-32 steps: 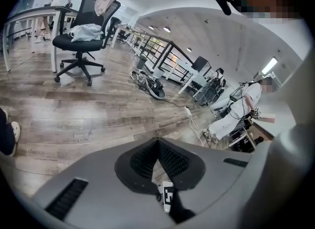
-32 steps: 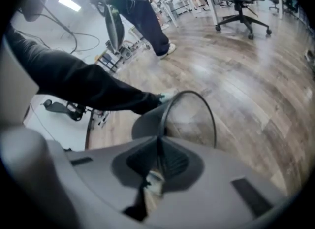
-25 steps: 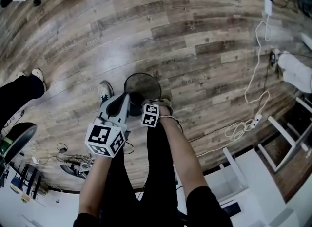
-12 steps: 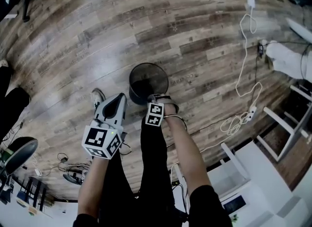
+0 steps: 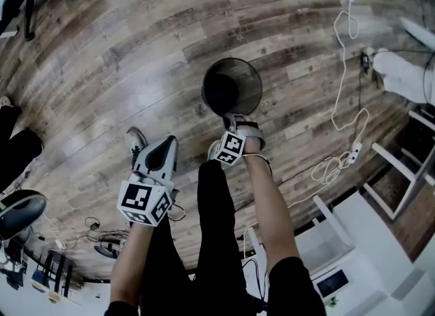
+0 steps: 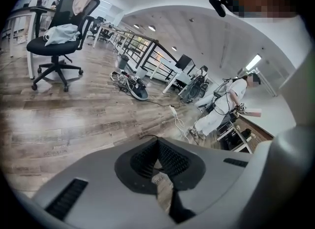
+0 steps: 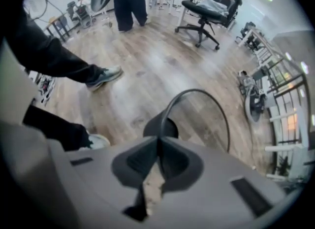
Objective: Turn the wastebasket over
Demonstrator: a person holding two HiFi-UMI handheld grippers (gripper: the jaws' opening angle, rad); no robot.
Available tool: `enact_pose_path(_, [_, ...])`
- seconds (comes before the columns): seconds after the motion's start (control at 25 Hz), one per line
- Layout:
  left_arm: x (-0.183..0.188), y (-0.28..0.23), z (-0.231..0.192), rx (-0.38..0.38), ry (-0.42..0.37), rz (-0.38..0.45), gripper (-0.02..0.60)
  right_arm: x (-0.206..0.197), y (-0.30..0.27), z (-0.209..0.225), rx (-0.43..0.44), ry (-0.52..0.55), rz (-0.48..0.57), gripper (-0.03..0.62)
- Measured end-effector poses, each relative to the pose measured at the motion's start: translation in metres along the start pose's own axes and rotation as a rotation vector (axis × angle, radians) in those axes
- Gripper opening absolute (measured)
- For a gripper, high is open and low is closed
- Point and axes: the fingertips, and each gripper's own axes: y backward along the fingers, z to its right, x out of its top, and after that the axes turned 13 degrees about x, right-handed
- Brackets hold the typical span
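Upright and mouth-up on the wood floor, the mesh wastebasket sits just ahead of the right gripper, whose jaws pinch its near rim. The left gripper (closed, empty) hangs farther off.

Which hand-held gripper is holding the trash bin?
The right hand-held gripper: its jaws pinch the rim of the black mesh wastebasket. The left hand-held gripper is shut on nothing, off to the side of it.
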Motion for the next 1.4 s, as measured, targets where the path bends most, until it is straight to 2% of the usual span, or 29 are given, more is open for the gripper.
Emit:
enact_pose_path(0.12, [-0.003, -0.010, 0.004, -0.009, -0.006, -0.004, 0.034, -0.004, -0.022, -0.012, -0.013, -0.003, -0.017, 0.046])
enact_pose_path(0.4, [-0.013, -0.021, 0.018, -0.024, -0.019, -0.028, 0.034, -0.012, -0.063, -0.074, 0.056, 0.017, -0.079, 0.046])
enact_pose_path(0.92, [-0.024, -0.015, 0.033, -0.044, -0.047, -0.033, 0.034, -0.024, -0.086, -0.101, 0.114, -0.006, -0.095, 0.052])
enact_pose_path(0.96, [-0.025, -0.014, 0.034, -0.043, -0.047, -0.033, 0.034, -0.026, -0.086, -0.103, 0.118, -0.015, -0.098, 0.072])
enact_pose_path(1.0, [-0.026, -0.011, 0.036, -0.042, -0.046, -0.033, 0.034, -0.028, -0.084, -0.105, 0.122, -0.020, -0.099, 0.129])
enact_pose_path(1.12, [-0.025, -0.003, 0.041, -0.044, -0.048, -0.026, 0.034, -0.029, -0.071, -0.105, 0.113, -0.036, -0.086, 0.170])
enact_pose_path(1.28, [-0.013, 0.008, 0.052, -0.049, -0.050, -0.007, 0.034, -0.032, -0.037, -0.094, 0.069, -0.108, -0.038, 0.170])
enact_pose_path(1.4, [0.002, 0.020, 0.065, -0.056, -0.054, 0.005, 0.034, -0.033, -0.001, -0.087, 0.046, -0.202, 0.017, 0.152])
